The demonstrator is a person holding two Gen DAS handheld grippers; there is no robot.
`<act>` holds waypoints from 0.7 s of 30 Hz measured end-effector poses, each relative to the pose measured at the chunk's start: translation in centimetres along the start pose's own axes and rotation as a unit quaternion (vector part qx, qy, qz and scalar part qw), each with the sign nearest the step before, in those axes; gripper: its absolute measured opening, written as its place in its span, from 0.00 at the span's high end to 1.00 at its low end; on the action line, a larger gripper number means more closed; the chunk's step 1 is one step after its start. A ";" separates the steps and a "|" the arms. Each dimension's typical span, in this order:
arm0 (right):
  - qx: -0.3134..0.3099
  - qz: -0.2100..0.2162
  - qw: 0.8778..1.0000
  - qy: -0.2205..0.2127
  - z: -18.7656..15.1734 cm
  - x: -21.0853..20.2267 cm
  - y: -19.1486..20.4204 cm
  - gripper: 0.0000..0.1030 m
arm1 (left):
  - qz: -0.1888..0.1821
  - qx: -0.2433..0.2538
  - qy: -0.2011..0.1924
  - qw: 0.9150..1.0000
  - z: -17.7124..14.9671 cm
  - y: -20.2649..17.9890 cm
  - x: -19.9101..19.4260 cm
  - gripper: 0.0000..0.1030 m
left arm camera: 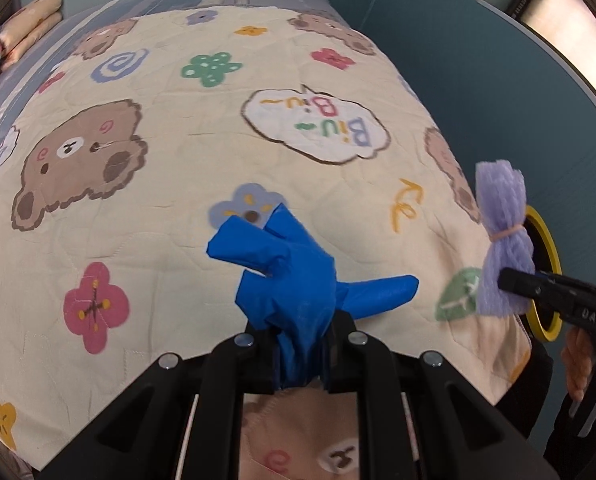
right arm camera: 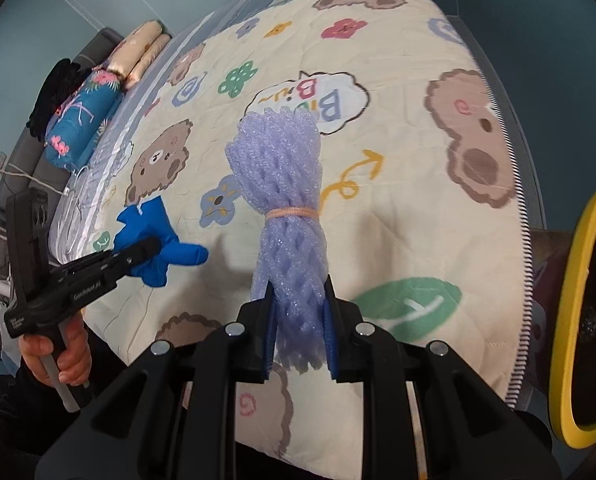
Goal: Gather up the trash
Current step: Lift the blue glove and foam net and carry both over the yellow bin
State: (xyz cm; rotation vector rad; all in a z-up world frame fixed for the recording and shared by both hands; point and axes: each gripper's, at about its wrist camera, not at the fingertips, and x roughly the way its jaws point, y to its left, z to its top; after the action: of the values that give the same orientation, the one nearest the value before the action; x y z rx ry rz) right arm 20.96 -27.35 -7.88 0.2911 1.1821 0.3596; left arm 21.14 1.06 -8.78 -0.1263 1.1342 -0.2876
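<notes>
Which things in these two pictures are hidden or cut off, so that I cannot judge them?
- Yellow-rimmed bin: cut by the right wrist view's edge; its dark inside shows nothing.
- The same bin in the left wrist view: mostly behind the purple foam net.
- Blue glove: its lower end hidden between the left tongs.

Cream quilt (left arm camera: 186, 184) printed with brown bears and flowers; blue glove (left arm camera: 294, 280), lilac foam net (right arm camera: 286, 208), yellow-rimmed bin (right arm camera: 578, 320).
</notes>
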 end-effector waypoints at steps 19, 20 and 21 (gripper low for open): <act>0.095 -0.037 0.990 -0.102 -2.8 -9.3 -11.2 0.81 | -0.063 0.166 -0.022 0.984 0.6 -17.0 -0.6 0.88; 0.098 -0.040 0.989 -0.104 -2.9 -9.6 -11.6 0.81 | -0.065 0.172 -0.023 0.983 0.7 -17.6 -0.6 0.88; 0.101 -0.043 0.988 -0.107 -2.9 -9.9 -12.1 0.81 | -0.067 0.179 -0.023 0.981 0.8 -18.4 -0.5 0.88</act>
State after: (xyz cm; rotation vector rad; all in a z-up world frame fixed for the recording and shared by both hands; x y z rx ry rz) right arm 16.39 -42.36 -5.47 0.4428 1.0158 0.1288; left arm 18.67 -16.41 -3.52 0.1093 1.0137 -0.6022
